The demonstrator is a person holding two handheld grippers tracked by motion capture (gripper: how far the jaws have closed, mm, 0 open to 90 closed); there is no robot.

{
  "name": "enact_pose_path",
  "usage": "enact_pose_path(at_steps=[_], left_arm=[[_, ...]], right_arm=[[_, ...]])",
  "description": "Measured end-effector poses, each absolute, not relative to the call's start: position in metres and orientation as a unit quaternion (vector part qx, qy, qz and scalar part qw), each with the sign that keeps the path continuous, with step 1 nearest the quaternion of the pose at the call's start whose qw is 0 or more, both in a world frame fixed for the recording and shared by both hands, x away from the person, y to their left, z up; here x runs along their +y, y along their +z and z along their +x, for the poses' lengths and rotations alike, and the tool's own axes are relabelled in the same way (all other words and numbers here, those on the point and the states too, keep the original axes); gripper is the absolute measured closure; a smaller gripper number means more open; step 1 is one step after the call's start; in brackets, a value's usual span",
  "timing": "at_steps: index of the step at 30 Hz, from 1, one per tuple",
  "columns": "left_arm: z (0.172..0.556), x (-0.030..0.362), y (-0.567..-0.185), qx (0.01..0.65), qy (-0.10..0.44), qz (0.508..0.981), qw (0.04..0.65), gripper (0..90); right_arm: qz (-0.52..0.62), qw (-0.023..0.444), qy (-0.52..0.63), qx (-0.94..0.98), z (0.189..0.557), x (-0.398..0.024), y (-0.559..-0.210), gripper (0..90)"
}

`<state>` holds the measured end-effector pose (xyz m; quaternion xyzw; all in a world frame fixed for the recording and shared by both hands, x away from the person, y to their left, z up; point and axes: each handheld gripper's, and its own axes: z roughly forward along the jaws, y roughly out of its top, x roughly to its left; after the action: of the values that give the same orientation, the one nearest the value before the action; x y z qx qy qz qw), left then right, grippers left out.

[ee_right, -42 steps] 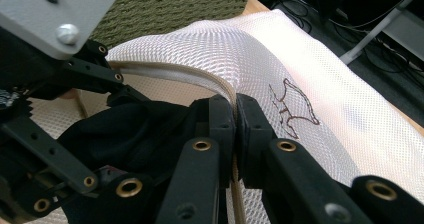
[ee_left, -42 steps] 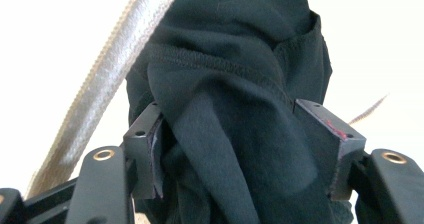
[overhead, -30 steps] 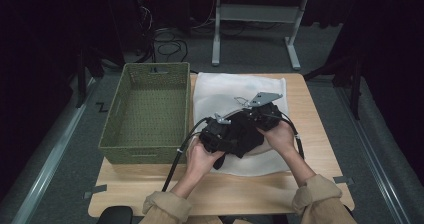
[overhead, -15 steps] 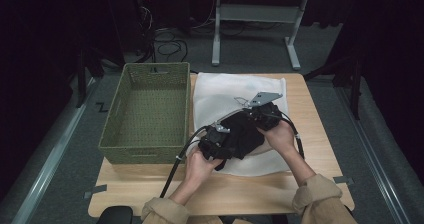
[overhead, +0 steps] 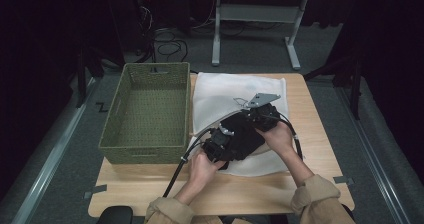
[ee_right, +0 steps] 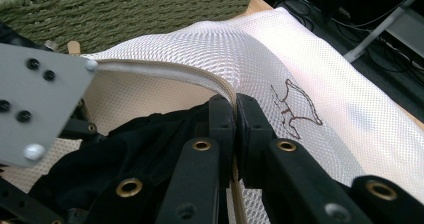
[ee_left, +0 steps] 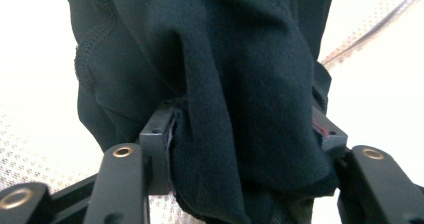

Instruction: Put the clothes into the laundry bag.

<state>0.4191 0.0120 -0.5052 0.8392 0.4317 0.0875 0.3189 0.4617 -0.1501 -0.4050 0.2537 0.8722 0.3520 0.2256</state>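
**Dark garment going into a white mesh bag, the left grip tightening**

A light wooden desk (overhead: 320, 149) fills the middle of the high view, with a dark floor around it. On its left part stands an olive woven basket (overhead: 145, 109), and nothing is visible inside it. Just beside the basket, a white mesh laundry bag (overhead: 225, 91) lies flat across the middle of the desk. A person's two forearms in tan sleeves reach in from the near edge.

Compared with a second ago, the left hand sits a little lower and closer to the bag, and the bundle of black garment (overhead: 242, 141) is pressed lower against the bag's near edge. The right hand is in the same place as before.

The left hand-held gripper (overhead: 220, 143) has just been closing its jaws, and the left gripper view shows a thick fold of the black garment (ee_left: 235, 99) bunched between them, so it appears to be gripping the cloth. The right hand-held gripper (ee_right: 235, 115) is clamped shut on the rim of the mesh bag (ee_right: 210, 49), lifting that edge so the mouth arches open. Under the raised rim, dark cloth already lies partly inside.

Judging from this, the garment is being fed into the bag's mouth; much of it still sits outside, on the bag's near edge.
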Motion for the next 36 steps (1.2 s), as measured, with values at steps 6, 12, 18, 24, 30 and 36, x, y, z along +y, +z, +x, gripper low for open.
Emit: enact_pose_path(at_steps=[6,12,18,24,30,36], left_arm=[[0.423,0.009,-0.511,0.429,0.079,0.846,0.306,52.8],[0.424,0.011,-0.509,0.426,0.08,0.851,0.297,71.6],[0.423,0.019,-0.499,0.426,0.076,0.839,0.329,77.6],[0.423,0.019,-0.486,0.42,0.088,0.83,0.355,78.3],[0.43,0.016,-0.477,0.428,0.103,0.815,0.378,78.7],[0.438,0.011,-0.475,0.437,0.126,0.801,0.389,78.6]], right_arm=[[0.254,0.225,0.352,0.872,0.462,-0.149,-0.404,87.4],[0.254,0.228,0.352,0.872,0.461,-0.148,-0.403,87.4],[0.255,0.225,0.353,0.872,0.463,-0.15,-0.404,87.4],[0.253,0.226,0.353,0.872,0.461,-0.151,-0.404,87.4],[0.251,0.227,0.36,0.869,0.459,-0.152,-0.399,87.5],[0.248,0.229,0.362,0.869,0.457,-0.153,-0.397,87.4]])
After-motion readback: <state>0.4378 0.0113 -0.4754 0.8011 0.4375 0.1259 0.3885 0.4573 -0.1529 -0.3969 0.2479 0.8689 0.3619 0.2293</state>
